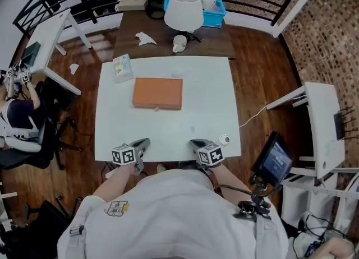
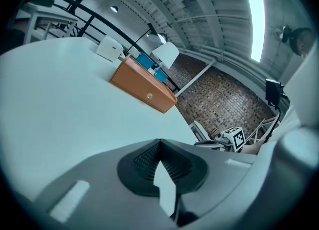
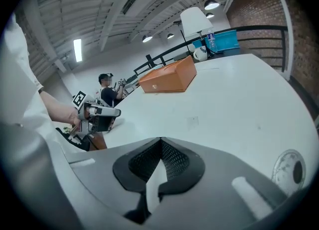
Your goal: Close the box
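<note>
Counter (image 1: 213, 95) white and wide below me, orange box (image 1: 157, 93) with lid down, lying toward 11 o'clock of the counter's middle, my left tongs (image 1: 143, 141) and right tongs (image 1: 194, 142) at the 6 o'clock edge, both closed on nothing, well apart from the box

office workspace: white desks (image 1: 49, 35), brick wall (image 2: 224, 99)

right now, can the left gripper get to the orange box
Probably yes. Only bare white table lies between the left gripper and the orange box; the small packet sits off to one side. The box lies well forward, so expect a stretch.
</note>
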A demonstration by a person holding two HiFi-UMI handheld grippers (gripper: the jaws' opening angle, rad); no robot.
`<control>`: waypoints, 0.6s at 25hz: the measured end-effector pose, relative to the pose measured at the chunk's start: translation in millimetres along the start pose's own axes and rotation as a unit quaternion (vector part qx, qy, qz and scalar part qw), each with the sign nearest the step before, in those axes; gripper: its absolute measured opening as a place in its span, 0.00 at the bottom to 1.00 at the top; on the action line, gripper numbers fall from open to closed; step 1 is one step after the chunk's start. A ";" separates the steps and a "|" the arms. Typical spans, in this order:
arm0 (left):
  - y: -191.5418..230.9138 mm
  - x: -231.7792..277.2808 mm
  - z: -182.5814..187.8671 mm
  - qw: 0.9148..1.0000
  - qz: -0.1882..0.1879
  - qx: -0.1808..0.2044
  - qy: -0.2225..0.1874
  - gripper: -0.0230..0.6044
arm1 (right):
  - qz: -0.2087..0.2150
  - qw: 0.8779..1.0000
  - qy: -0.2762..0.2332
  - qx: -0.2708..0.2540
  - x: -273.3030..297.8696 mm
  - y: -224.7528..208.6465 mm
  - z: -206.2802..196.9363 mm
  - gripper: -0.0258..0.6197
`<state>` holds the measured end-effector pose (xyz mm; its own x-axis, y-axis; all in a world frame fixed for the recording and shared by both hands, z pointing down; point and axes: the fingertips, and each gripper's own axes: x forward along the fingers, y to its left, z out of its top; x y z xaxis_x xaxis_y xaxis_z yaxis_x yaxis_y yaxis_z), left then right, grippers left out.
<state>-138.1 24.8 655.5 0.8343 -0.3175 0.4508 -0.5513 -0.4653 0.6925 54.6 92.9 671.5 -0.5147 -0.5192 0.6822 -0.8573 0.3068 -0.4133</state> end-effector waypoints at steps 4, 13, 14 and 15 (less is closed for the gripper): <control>-2.7 -0.8 -1.2 1.000 -0.006 0.001 0.002 0.04 | -0.006 1.000 -0.006 -0.004 -0.7 1.9 2.0 0.04; 1.1 -2.0 0.7 1.000 -0.004 -0.008 -0.002 0.04 | -0.009 1.000 -0.013 -0.006 -1.1 -0.3 7.8 0.04; 0.6 -1.9 0.2 1.000 -0.004 -0.007 -0.001 0.04 | -0.009 1.000 -0.014 -0.007 -1.9 -0.6 8.1 0.04; -0.2 -1.7 0.1 1.000 -0.005 -0.006 -0.001 0.04 | -0.010 1.000 -0.014 -0.007 -2.7 -1.0 8.7 0.04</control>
<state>-139.4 25.4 654.6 0.8392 -0.3145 0.4437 -0.5436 -0.4579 0.7035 56.8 87.1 664.8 -0.4979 -0.5475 0.6726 -0.8672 0.3080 -0.3912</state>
